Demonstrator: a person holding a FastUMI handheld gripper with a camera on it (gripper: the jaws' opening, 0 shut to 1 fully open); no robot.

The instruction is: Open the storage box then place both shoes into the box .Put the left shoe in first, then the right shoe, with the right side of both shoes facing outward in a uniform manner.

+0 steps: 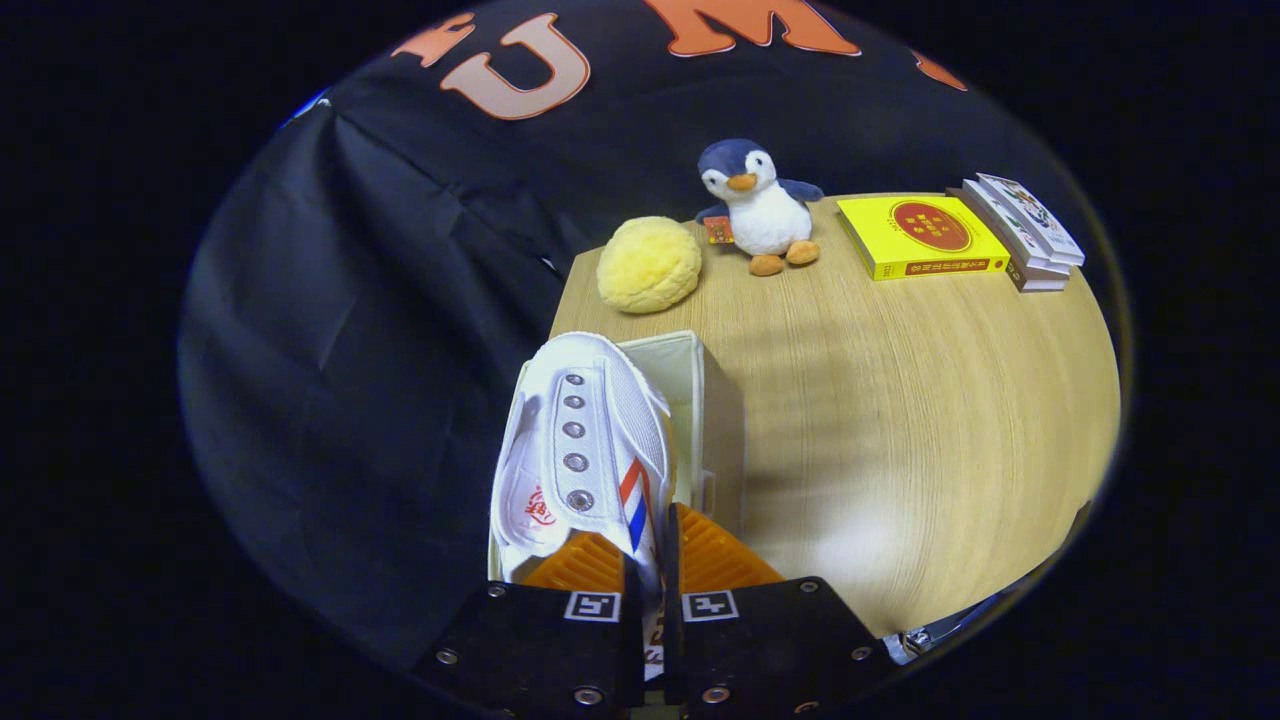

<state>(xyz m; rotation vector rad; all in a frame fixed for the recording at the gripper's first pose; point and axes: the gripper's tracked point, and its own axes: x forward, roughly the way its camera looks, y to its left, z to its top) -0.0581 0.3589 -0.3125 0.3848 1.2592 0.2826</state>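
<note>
So my hand-held gripper (650,560) has the white shoe (585,450) pinched by its side wall, red-and-blue stripe showing. It's toe-forward over the open beige storage box (715,400), at the desk (900,420) edge.

The camera rode on the hand-held gripper (650,560), close above the table's (900,420) near left corner, and looked forward and down toward its far edge.

Light wooden table (900,400), black draped cloth wall (350,300) behind and beside it, soft overhead light
</note>
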